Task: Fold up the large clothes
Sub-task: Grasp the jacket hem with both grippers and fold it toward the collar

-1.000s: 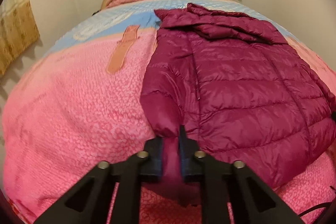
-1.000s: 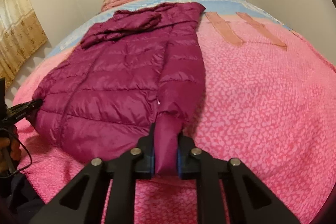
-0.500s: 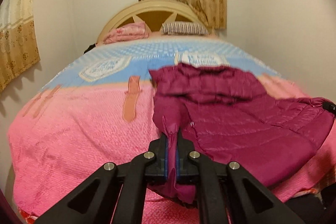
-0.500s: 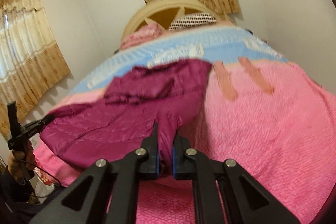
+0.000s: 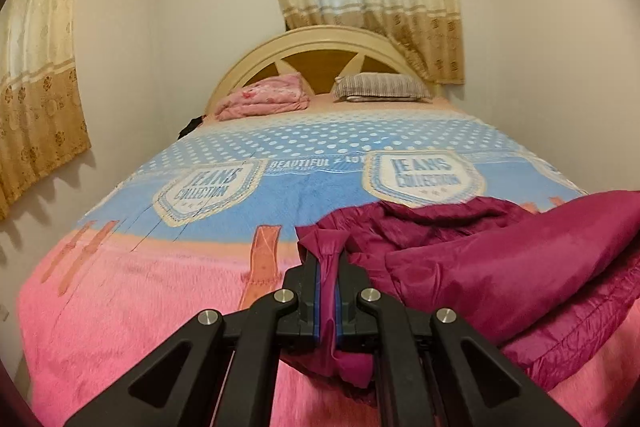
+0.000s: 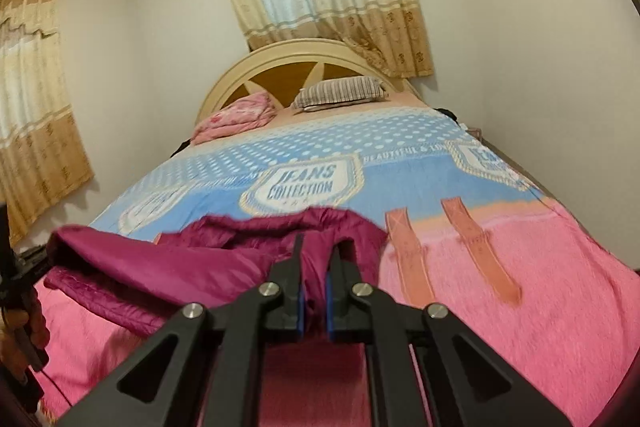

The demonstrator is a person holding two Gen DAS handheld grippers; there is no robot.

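Maroon puffer jacket (image 5: 500, 267) lay on the near, pink part of the bed (image 5: 140, 299), its near edge raised clear of the blanket. Left hand-held gripper (image 5: 328, 267) was clamped on a fold of the jacket; right hand-held gripper (image 6: 314, 267) likewise gripped jacket fabric. Far end: pink folded quilt (image 5: 264, 101), striped pillow (image 5: 380, 87), arched headboard (image 5: 320, 43)

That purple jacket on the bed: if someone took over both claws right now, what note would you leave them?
Left claw: shut on the jacket, near its bottom edge.
Right claw: shut on the jacket's other bottom corner.
Jacket: lower half lifted off the pink blanket, collar end on the bed.
Done: both corners gripped and raised.
Left: probably carry the hem toward the collar, lay it down, let go, then finish folding.
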